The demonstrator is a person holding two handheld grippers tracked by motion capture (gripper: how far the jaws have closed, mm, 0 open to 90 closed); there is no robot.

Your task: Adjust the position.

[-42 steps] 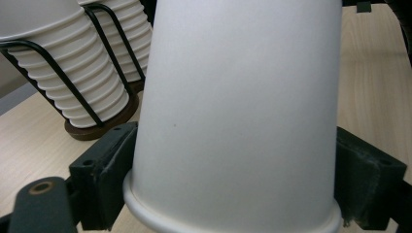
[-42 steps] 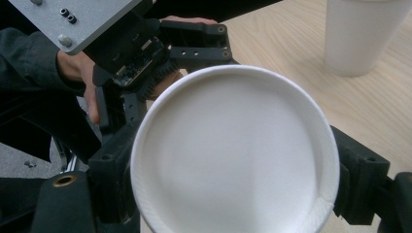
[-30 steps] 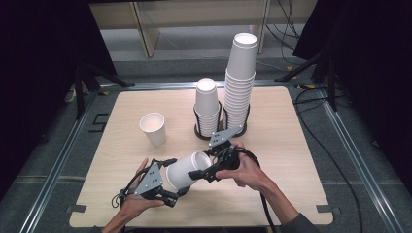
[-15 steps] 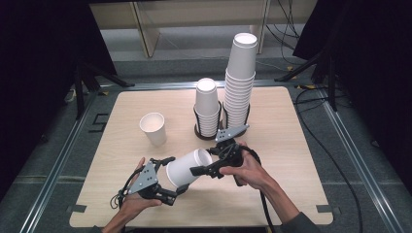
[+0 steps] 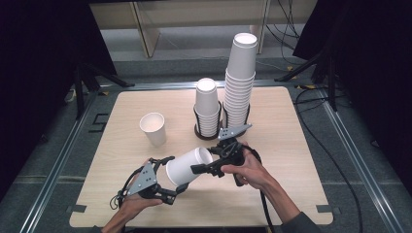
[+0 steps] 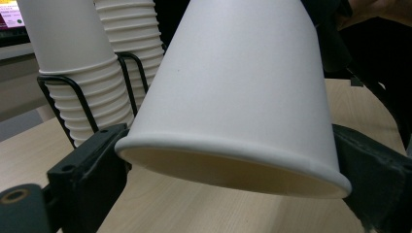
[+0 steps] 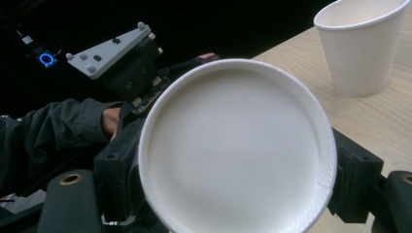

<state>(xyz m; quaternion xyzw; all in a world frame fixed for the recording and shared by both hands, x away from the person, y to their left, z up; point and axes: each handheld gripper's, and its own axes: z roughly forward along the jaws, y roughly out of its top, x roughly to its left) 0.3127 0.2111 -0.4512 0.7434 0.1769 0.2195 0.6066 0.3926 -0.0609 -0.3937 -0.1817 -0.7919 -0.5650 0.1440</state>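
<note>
My left tongs [image 5: 167, 180] have just been closing on the rim end of the paper cup [image 5: 187, 166], while my right tongs [image 5: 206, 167] clamp its base end

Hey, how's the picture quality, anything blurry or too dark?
High view: table evenly lit, surroundings nearly black. Left gripper view: held cup sharp, stacked cups slightly soft. Right gripper view: cup's base soft, background black.

High view set above the near edge of the table [image 5: 291, 145], faced forward and down, left gripper view held close under the paper cup [image 6: 233, 97] toward the far edge, right gripper view pressed near its base, cup shared by all views.
</note>
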